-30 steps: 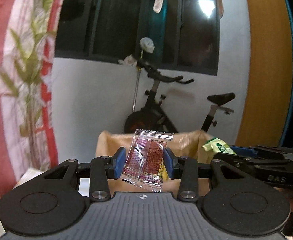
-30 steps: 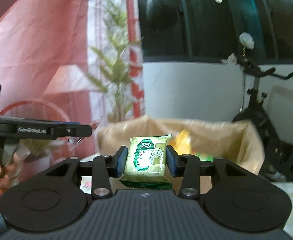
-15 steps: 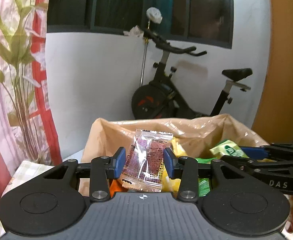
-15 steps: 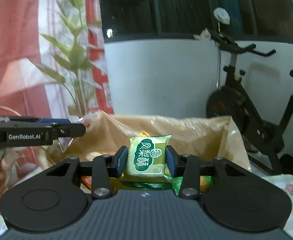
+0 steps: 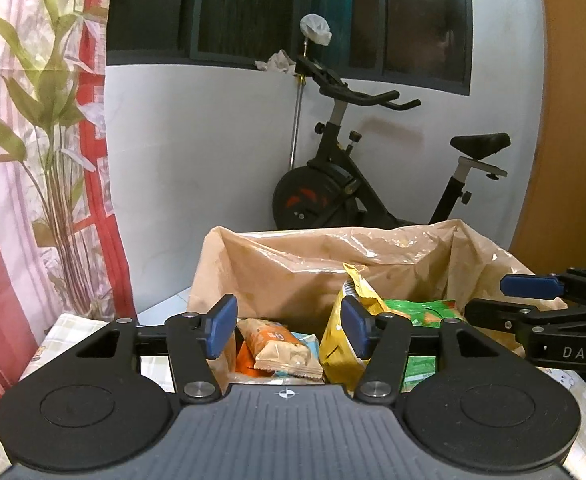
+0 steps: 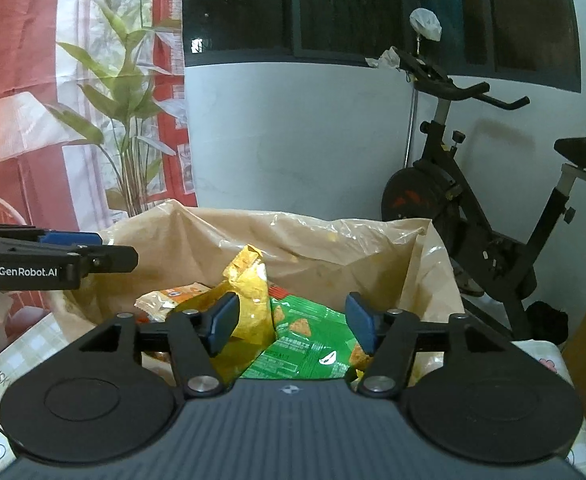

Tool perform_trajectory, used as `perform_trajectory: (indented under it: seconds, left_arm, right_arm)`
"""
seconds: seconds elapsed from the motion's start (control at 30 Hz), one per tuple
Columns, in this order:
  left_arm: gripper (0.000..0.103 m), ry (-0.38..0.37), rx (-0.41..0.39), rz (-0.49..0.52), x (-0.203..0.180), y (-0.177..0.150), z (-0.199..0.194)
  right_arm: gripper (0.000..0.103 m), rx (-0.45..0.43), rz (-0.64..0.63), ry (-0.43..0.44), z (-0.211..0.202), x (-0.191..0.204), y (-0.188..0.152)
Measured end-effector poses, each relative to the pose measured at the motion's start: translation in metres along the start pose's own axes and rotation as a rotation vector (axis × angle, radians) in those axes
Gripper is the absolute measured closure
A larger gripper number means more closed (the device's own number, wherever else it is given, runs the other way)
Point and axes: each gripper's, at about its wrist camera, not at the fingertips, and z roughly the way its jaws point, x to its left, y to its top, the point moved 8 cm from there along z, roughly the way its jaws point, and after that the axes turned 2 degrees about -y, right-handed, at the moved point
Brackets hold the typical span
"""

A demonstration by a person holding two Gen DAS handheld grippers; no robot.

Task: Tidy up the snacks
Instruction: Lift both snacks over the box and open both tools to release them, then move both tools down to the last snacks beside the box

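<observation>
— What do the two grippers hold at this moment?

— Nothing. The left gripper [image 5: 289, 330] has its blue fingers [image 5: 221, 326] spread wide, released, with only air between them. The right gripper [image 6: 289, 322] is the same: its fingers [image 6: 359, 322] stand apart and grasp nothing.

— And where are the snacks?

— They lie inside the box lined with a brown plastic bag [image 5: 293, 256]. Both grippers hang just above its open mouth. In the left wrist view, between the fingers, I see a beige and orange snack packet [image 5: 283, 350] lying flat, and just right of it a yellow packet [image 5: 343, 344] that stands up, its crumpled top rising above the others. Beside the yellow one is a green packet [image 5: 421, 310].

— Does the right wrist view show the same?

— Yes. The yellow packet [image 6: 249, 300] leans near the left finger, the green packet [image 6: 309, 340] with pictures of triangular chips lies under the gap, touching the yellow one, and a pale packet [image 6: 165, 300] is at the left side of the bag [image 6: 333, 244].

— Are the grippers near each other?

— Near, side by side. In each view the other gripper enters from the edge. The box stands on a desk [image 6: 33, 344] with a checked cloth. Behind it are an exercise bike [image 5: 353, 184], a white wall and a curtain [image 5: 45, 140] printed with leaves.
</observation>
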Motion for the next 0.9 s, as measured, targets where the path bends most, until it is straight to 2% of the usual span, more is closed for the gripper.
perform_trajectory:
  seconds: [0.17, 0.37, 0.47, 0.6, 0.8, 0.9]
  left_arm:
    - [0.042, -0.004, -0.007, 0.006, -0.003, -0.003, -0.02]
    - [0.025, -0.008, -0.022, 0.026, -0.008, -0.014, -0.046]
    - [0.019, -0.002, -0.031, 0.036, -0.01, -0.023, -0.059]
    - [0.012, 0.045, -0.032, 0.063, -0.009, -0.034, -0.068]
    - [0.009, 0.059, 0.008, 0.044, -0.006, -0.055, -0.071]
    - [0.009, 0.07, 0.036, 0.018, -0.004, -0.071, -0.069]
  right_arm:
    - [0.038, -0.014, 0.002, 0.013, -0.014, 0.008, 0.0]
    - [0.035, -0.038, -0.006, 0.038, -0.033, 0.021, -0.005]
    - [0.03, -0.065, 0.002, 0.062, -0.045, 0.028, -0.01]
    - [0.027, -0.101, 0.019, 0.083, -0.062, 0.034, -0.02]
    - [0.025, -0.165, 0.031, 0.06, -0.086, 0.039, -0.045]
    - [0.025, -0.156, 0.018, 0.061, -0.091, 0.041, -0.068]
